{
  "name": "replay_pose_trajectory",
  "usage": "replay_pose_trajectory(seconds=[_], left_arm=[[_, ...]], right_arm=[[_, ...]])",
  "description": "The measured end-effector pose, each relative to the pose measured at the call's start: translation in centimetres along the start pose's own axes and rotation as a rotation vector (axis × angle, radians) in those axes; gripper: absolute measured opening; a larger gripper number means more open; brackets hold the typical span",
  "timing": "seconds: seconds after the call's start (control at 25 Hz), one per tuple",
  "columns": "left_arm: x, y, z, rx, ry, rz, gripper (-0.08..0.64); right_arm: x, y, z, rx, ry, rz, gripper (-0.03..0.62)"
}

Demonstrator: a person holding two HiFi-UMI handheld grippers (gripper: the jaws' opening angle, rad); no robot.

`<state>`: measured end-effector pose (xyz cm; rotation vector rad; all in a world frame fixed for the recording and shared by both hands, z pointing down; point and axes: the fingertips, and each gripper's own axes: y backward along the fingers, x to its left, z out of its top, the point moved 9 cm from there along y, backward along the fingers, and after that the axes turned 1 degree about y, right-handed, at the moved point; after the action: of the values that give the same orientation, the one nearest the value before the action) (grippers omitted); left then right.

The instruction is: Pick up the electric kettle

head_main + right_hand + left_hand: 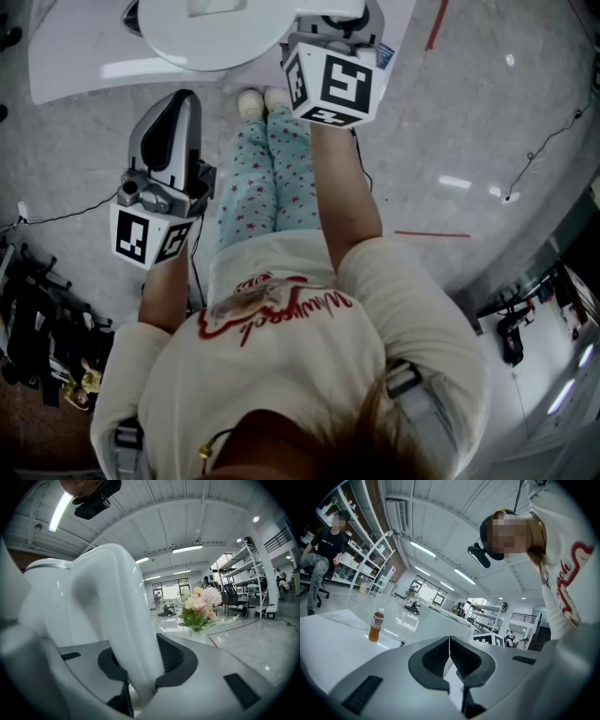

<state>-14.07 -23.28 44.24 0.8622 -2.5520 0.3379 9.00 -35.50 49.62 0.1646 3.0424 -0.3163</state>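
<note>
The right hand-held gripper point(143, 665) is clamped on the curved handle of the glossy white plastic electric kettle point(51, 597), its dark ribbed pads pressing the handle from both sides at a middling width. From the head view, the kettle's round white lid point(208, 28) sits over the near edge of the white worktop point(66, 67), just in front of the person's feet. The left hand-held gripper point(450, 660) has its jaws together with nothing between them, and is held out to the side, well apart from the kettle.

The grasp looks done and secure. No view shows the kettle's base, so I cannot tell whether it has cleared the worktop. What is left, at most, is raising it free and holding it steady.
</note>
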Motion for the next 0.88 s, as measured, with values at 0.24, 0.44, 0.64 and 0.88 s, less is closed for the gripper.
replay_pose_trajectory(seconds=[0.24,0.44,0.64,0.88], left_arm=[[-2.4,1.0,2.7,-0.025,-0.032,-0.003,0.014],[-4.9,1.7,5.4,-0.048,-0.057,-0.013,0.014],[-6.4,1.7,8.4,-0.079,-0.094,-0.026,0.013],[-10.0,0.3,10.8,-0.117,-0.140,-0.036,0.014]], right_arm=[[-0.4,2.0,5.1,-0.019,-0.009,-0.001,0.101],[-0.7,4.0,9.4,-0.014,-0.022,-0.012,0.101],[-1.2,6.0,12.9,-0.013,-0.055,-0.026,0.101],[-3.8,7.9,17.3,-0.032,-0.038,-0.024,0.101]])
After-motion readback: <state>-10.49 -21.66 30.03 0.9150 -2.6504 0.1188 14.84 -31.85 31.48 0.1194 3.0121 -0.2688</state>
